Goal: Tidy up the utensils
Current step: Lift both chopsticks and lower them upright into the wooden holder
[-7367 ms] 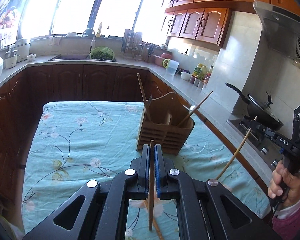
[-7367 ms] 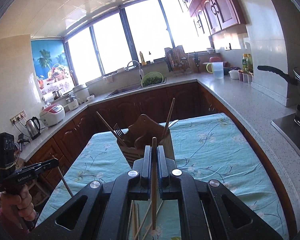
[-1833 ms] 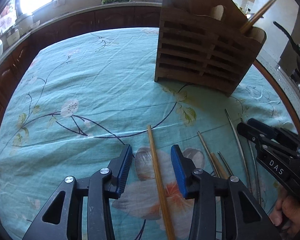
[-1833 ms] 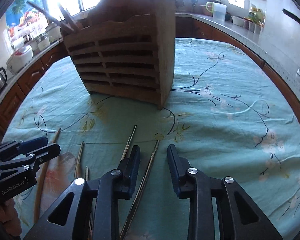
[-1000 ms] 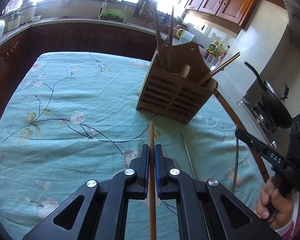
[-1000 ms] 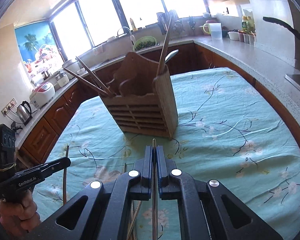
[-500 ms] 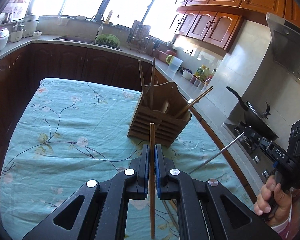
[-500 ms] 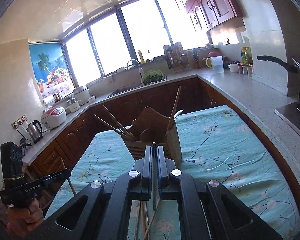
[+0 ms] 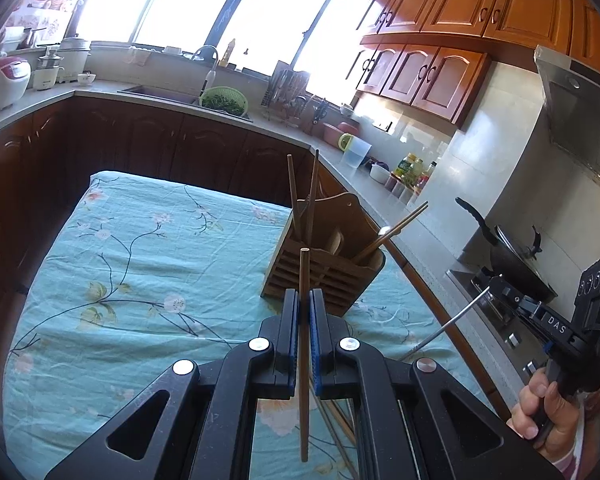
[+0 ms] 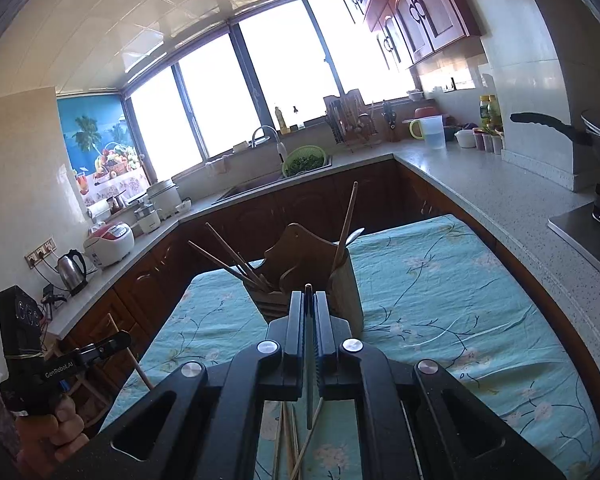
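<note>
A wooden utensil holder (image 9: 332,256) stands on the teal flowered tablecloth (image 9: 140,264), with several chopsticks and a spoon sticking out of it; it also shows in the right wrist view (image 10: 312,272). My left gripper (image 9: 305,300) is shut on a wooden chopstick (image 9: 304,352), held upright above the table, short of the holder. My right gripper (image 10: 309,300) is shut on a thin metal chopstick (image 10: 309,360), also raised before the holder. In the left wrist view the right gripper (image 9: 496,284) holds that metal chopstick (image 9: 444,328) at the right.
Loose chopsticks (image 10: 292,440) lie on the cloth below my right gripper. Dark wooden cabinets and a speckled counter (image 10: 500,200) ring the table. A black pan (image 9: 512,252) sits on the stove at the right. The left gripper (image 10: 112,342) shows at left.
Both grippers have risen further above the table with their chopsticks, and the holder looks smaller and lower in both views. The grips are unchanged.
</note>
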### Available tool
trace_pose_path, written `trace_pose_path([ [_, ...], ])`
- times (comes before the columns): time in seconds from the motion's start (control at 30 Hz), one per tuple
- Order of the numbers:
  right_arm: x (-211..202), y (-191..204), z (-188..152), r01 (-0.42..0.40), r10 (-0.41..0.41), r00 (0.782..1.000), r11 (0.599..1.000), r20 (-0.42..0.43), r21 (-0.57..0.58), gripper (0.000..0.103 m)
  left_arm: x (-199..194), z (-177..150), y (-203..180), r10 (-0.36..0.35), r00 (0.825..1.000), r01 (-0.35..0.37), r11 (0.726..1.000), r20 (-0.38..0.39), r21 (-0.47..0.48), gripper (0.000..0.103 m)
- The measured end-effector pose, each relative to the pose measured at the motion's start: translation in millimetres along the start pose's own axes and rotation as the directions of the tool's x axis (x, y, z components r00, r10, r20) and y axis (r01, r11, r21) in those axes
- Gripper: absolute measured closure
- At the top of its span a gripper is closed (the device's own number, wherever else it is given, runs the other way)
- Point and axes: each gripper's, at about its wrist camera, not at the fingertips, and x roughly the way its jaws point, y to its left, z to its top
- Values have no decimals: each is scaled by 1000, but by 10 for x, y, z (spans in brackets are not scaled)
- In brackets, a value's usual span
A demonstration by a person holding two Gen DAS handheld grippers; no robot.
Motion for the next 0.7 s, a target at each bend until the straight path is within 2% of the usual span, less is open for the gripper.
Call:
trace_pose_path([
  [0.27,-12,-10,87,-4,4,1000,1000,29,0,99,-4,149,-39,0,998,-1,1000,65,12,100],
  [0.43,19,24,258,-5,6,998,1000,58,-12,99,17,321,-105,-12,993,7,999,121,42,100],
  [0.7,143,78,723,-2,8,990,999,142,-41,99,239,744,-345,-38,968,13,995,248,101,100],
])
